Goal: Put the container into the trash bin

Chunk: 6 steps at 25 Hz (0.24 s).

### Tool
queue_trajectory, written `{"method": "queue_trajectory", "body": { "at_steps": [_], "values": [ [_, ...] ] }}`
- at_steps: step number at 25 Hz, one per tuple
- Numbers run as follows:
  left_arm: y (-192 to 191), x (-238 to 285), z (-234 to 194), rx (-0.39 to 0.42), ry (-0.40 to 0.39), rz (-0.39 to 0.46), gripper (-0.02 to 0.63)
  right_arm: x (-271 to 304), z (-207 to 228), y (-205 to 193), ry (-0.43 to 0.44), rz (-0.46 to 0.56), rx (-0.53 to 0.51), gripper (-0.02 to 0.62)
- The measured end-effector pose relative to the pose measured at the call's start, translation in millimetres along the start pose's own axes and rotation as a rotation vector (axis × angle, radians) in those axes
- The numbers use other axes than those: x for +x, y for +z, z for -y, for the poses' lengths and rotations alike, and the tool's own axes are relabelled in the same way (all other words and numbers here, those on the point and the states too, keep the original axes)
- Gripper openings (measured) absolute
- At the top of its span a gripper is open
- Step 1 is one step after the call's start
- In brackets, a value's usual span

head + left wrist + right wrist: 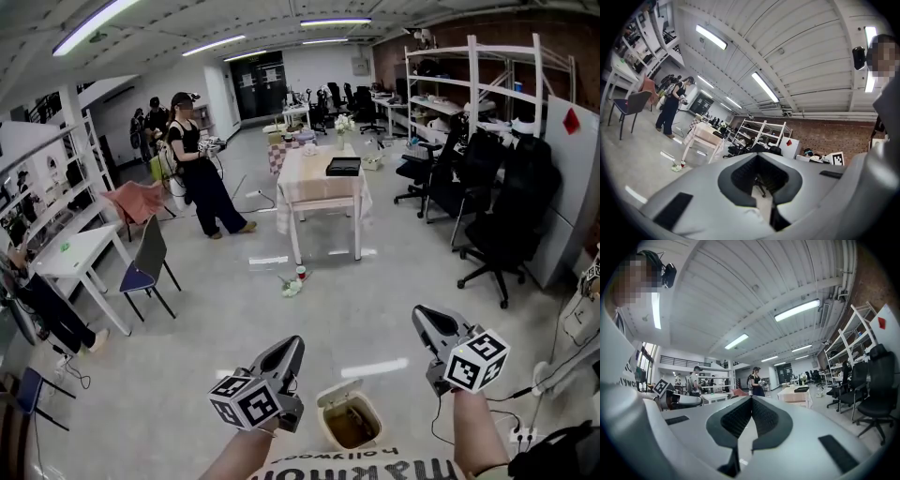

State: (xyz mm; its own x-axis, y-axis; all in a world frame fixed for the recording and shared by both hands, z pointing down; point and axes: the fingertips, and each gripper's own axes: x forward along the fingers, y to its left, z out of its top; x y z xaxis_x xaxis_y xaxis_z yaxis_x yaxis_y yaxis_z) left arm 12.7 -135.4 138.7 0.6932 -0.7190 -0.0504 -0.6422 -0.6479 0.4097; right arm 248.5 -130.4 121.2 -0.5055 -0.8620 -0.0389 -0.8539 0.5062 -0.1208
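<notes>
A black container (343, 167) lies on the cloth-covered table (319, 192) far across the room; in the right gripper view it is a small dark shape (801, 389). The small trash bin (349, 419) stands on the floor right below me with its lid tipped open, between my two arms. My left gripper (292, 346) hangs just left of the bin, jaws shut and empty. My right gripper (423, 315) is up and to the right of the bin, also shut with nothing in it. Both point out into the room, and their tips (757, 157) (751, 399) meet in their own views.
A person (197, 164) with grippers stands left of the table. Some litter (293, 284) lies on the floor before the table. A white desk (82, 253) and chairs (145, 267) line the left; black office chairs (506, 220) and shelving (469, 84) fill the right. Cables (525, 433) trail at the lower right.
</notes>
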Motion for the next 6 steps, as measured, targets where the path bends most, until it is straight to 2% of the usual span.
{"method": "queue_trajectory", "body": {
  "at_steps": [6],
  "values": [
    [1.7,-2.0,-2.8,0.011,0.025,0.025,-0.009,-1.1,0.4,-6.2,-0.003,-0.012,0.000,0.002]
  ]
}}
